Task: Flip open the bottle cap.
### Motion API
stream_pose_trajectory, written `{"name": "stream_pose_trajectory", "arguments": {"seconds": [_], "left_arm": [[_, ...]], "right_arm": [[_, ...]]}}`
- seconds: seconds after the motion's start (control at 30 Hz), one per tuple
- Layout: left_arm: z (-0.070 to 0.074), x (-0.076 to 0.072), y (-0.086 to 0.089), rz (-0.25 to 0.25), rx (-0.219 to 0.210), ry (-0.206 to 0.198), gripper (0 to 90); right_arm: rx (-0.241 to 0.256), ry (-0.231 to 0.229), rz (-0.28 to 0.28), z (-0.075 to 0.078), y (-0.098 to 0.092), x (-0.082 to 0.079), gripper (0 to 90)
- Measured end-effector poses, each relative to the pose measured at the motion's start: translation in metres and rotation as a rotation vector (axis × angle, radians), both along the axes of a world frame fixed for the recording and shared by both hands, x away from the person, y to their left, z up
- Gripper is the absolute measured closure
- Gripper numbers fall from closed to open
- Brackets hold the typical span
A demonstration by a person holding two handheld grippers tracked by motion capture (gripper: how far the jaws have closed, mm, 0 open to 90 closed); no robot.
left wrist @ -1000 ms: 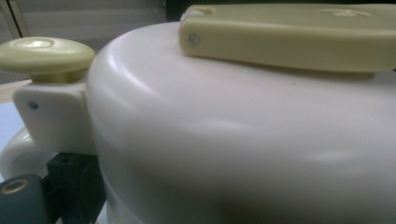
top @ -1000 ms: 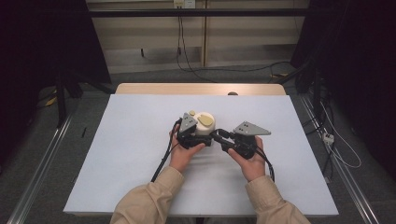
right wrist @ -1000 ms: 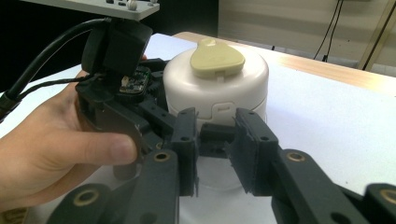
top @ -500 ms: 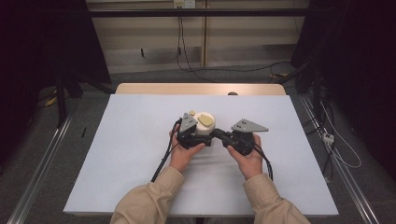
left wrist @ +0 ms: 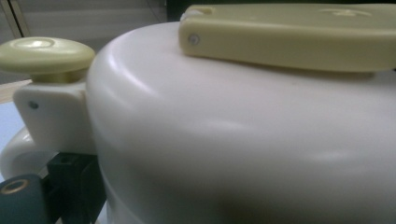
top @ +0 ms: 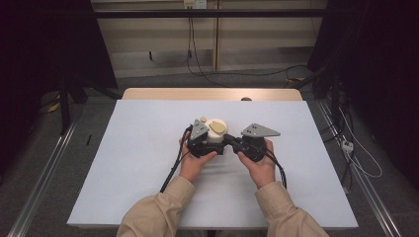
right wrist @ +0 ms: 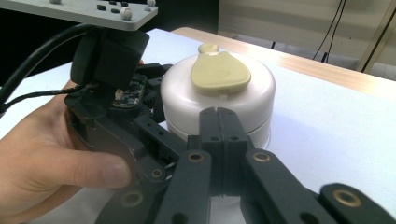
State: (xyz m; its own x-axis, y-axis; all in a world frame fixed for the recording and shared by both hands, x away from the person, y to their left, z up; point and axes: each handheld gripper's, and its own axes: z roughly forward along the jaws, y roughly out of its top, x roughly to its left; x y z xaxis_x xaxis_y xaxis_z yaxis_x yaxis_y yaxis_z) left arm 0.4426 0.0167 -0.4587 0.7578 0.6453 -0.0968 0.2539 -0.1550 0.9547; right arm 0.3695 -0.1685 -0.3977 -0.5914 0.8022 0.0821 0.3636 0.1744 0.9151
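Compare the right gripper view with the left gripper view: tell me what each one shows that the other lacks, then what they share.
Right gripper view alone: its own jaws pressed together, the right gripper just short of the round white container, the left gripper in the left hand, and the white table. Left gripper view alone: a close look at the white bracket under the knob. Shared: the container, its yellow-green lid tab and small yellow-green knob.
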Motion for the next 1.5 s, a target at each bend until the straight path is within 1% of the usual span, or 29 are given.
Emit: {"name": "stream_pose_trajectory", "arguments": {"seconds": [0.1, 0.27, 0.43, 0.5, 0.83, 0.93, 1.1, 1.5], "left_arm": [[0.000, 0.000, 0.000, 0.002, -0.001, 0.001, 5.9], [0.000, 0.000, 0.000, 0.002, 0.000, 0.000, 5.9], [0.000, 0.000, 0.000, 0.001, 0.002, -0.002, 5.9], [0.000, 0.000, 0.000, 0.001, 0.003, -0.002, 5.9], [0.000, 0.000, 0.000, 0.002, 0.002, -0.002, 5.9], [0.000, 0.000, 0.000, 0.003, 0.001, -0.002, 5.9], [0.000, 0.000, 0.000, 0.003, 0.002, -0.002, 5.9], [0.000, 0.000, 0.000, 0.005, 0.003, -0.002, 5.9]], "right_arm": [[-0.011, 0.009, -0.004, 0.001, 0.001, 0.002, 90.0], [-0.010, 0.013, -0.009, 0.003, 0.002, 0.003, 90.0], [-0.015, 0.008, -0.006, 0.005, 0.002, 0.005, 90.0], [-0.016, 0.015, -0.007, 0.006, 0.003, 0.005, 90.0], [-0.023, 0.008, -0.004, 0.009, 0.005, 0.007, 90.0], [-0.031, 0.006, -0.002, 0.010, 0.006, 0.007, 90.0], [-0.026, 0.003, -0.004, 0.011, 0.006, 0.008, 90.0], [-0.034, -0.005, -0.009, 0.014, 0.008, 0.008, 90.0]]}}
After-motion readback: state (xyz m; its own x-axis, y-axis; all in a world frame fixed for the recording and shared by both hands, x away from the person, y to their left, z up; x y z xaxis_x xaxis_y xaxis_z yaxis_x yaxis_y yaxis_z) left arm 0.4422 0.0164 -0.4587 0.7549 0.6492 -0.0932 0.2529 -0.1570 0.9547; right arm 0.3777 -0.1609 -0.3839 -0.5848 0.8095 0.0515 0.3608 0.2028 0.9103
